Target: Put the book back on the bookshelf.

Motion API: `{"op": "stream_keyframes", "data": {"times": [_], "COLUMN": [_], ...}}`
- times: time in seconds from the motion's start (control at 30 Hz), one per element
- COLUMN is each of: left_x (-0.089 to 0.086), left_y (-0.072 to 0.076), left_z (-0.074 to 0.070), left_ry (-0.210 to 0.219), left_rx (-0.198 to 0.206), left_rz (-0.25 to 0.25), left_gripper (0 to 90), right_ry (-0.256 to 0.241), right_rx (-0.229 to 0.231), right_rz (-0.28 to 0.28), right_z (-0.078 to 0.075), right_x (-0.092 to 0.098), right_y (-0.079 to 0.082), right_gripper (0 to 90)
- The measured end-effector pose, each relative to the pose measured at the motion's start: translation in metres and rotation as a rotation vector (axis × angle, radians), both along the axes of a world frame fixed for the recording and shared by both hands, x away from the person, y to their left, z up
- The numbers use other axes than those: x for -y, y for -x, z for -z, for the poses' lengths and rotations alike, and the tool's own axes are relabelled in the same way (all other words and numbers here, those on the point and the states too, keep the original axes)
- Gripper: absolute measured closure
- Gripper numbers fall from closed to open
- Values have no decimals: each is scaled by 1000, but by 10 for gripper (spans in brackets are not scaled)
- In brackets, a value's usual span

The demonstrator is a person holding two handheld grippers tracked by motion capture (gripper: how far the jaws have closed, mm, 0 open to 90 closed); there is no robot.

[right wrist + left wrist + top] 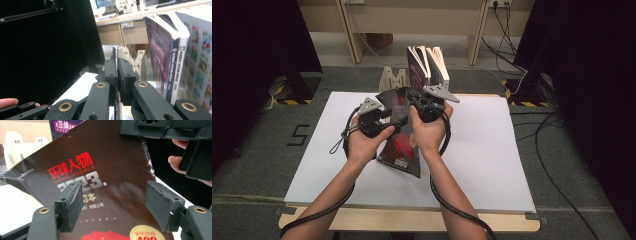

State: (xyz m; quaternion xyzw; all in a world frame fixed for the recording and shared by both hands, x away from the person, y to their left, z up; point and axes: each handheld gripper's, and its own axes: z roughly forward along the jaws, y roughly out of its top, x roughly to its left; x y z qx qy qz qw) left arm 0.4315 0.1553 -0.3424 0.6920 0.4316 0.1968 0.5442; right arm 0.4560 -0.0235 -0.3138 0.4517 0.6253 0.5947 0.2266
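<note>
- Two hand-held grippers are on one magazine (401, 142), which is held up off the counter (492, 165) and tilted, its lower corner hanging down toward the person.
- Right hand-held gripper (117, 75) is clamped tight on the magazine's edge. In the right gripper view the jaws are pressed together with the thin edge sticking up between them.
- Left hand-held gripper (113, 205) has its jaws spread wide. In the left gripper view the dark red cover sits right in front of them and past them, and I can't tell whether either pad actually touches it.
- From the high view, the left hand-held gripper (379, 117) sits just left of the magazine's upper part, and the right hand-held gripper (427, 105) is at its top right. They're close to each other, with the cover between them.
- Cover has red Chinese lettering, a silver "2023" and a gold round sticker (147, 233) near the bottom, between the left jaws.
- Just beyond the right hand-held gripper, a few books (428, 65) stand upright in a pale wooden rack (392, 79) at the far edge of the counter. They're off to the right of its jaws in the right gripper view.
- Both hands wrap around the grips, with cables trailing back along the forearms.
</note>
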Motion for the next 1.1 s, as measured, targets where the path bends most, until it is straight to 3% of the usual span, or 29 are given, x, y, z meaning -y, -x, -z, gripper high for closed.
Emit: {"op": "stream_keyframes", "data": {"times": [0.33,0.5,0.83,0.93,1.1], "left_x": [19,26,39,41,40], "left_y": [-2,-6,-8,-6,-5], "left_z": [-10,-8,-6,-6,-4], "left_ry": [-13,-30,-75,-81,-83], "left_rx": [20,6,24,32,37], "left_rz": [11,-12,-44,-28,-28], "left_gripper": [277,272,291,357,394], "right_ry": [7,15,21,22,25], "right_rx": [5,18,35,40,43], "right_rz": [1,2,3,2,-4], "right_z": [0,-3,-9,-10,-12], "right_x": [-1,-2,-3,-4,-5], "right_y": [-1,0,3,5,6], "right_gripper": [871,872,872,871,872]}}
